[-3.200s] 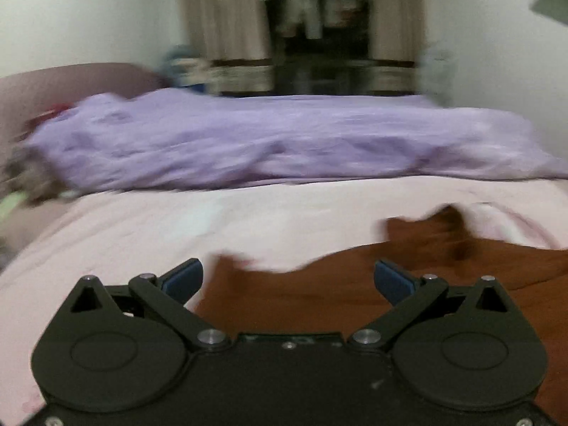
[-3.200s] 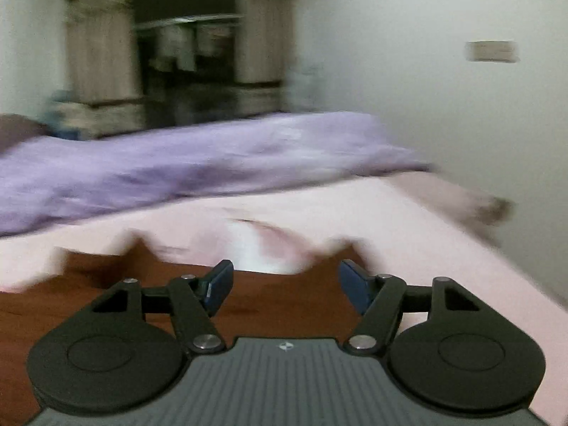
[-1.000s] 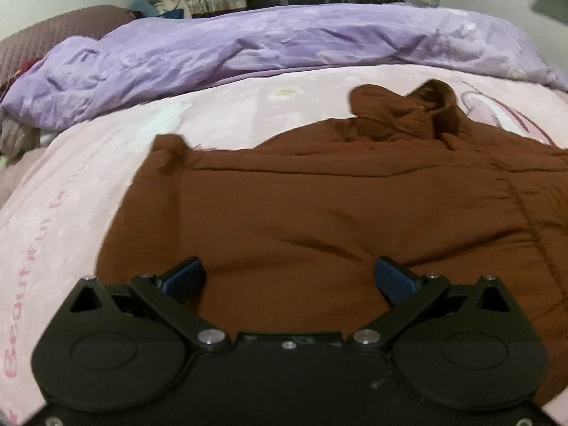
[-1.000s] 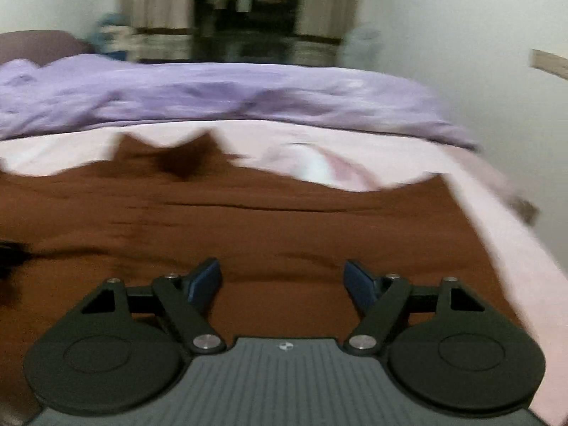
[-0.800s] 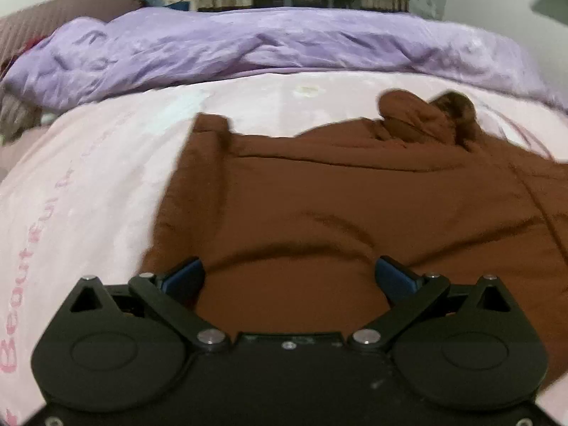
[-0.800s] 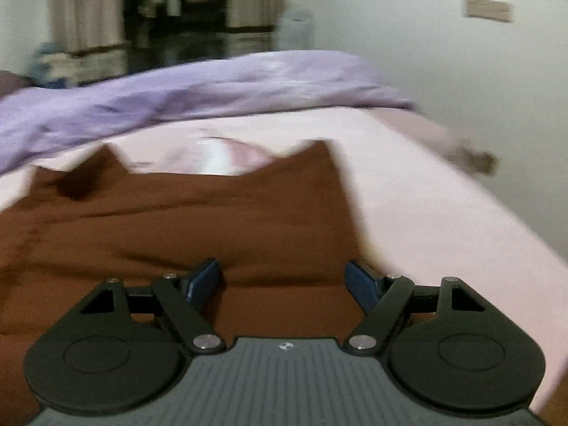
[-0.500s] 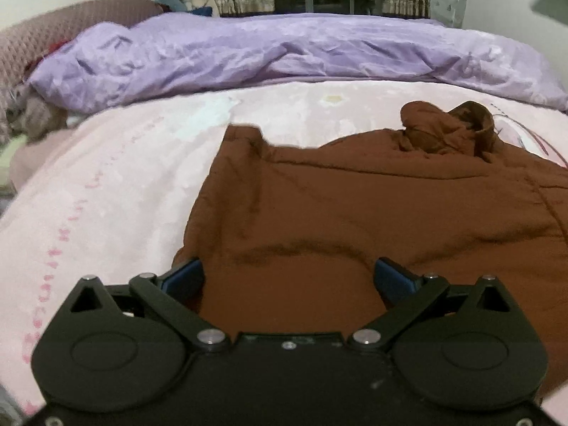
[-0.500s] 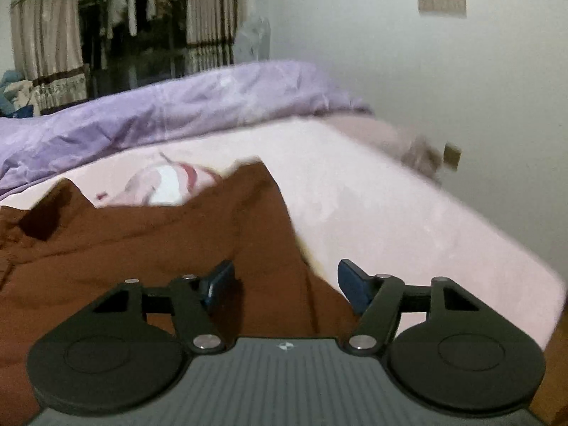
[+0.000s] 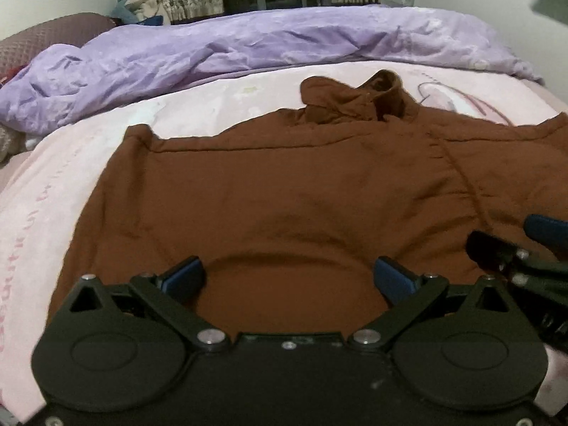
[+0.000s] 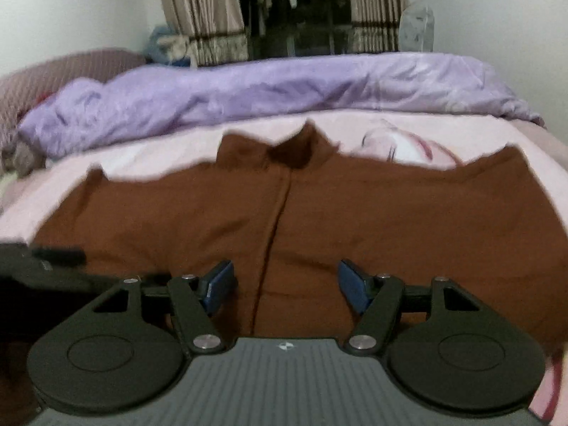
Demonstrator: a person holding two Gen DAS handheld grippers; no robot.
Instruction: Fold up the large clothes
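Note:
A large brown garment (image 9: 284, 184) lies spread flat on the pink bed sheet (image 9: 53, 184), its bunched collar (image 9: 355, 103) pointing at the far side. It also shows in the right wrist view (image 10: 355, 213), with a centre seam running down it. My left gripper (image 9: 289, 277) is open and empty, low over the garment's near left part. My right gripper (image 10: 285, 285) is open and empty over the garment's near middle, and shows at the right edge of the left wrist view (image 9: 525, 248). The left gripper shows at the left edge of the right wrist view (image 10: 39, 259).
A crumpled purple duvet (image 9: 248, 46) lies across the far side of the bed. A maroon headboard or pillow (image 9: 46, 35) is at the far left. Curtains and a dark window (image 10: 301, 17) stand behind. A white wall (image 10: 497, 17) is on the right.
Both grippers have swung back toward the middle of the garment and now sit side by side, each showing in the other's view. The garment lies flat as before. Both stay open.

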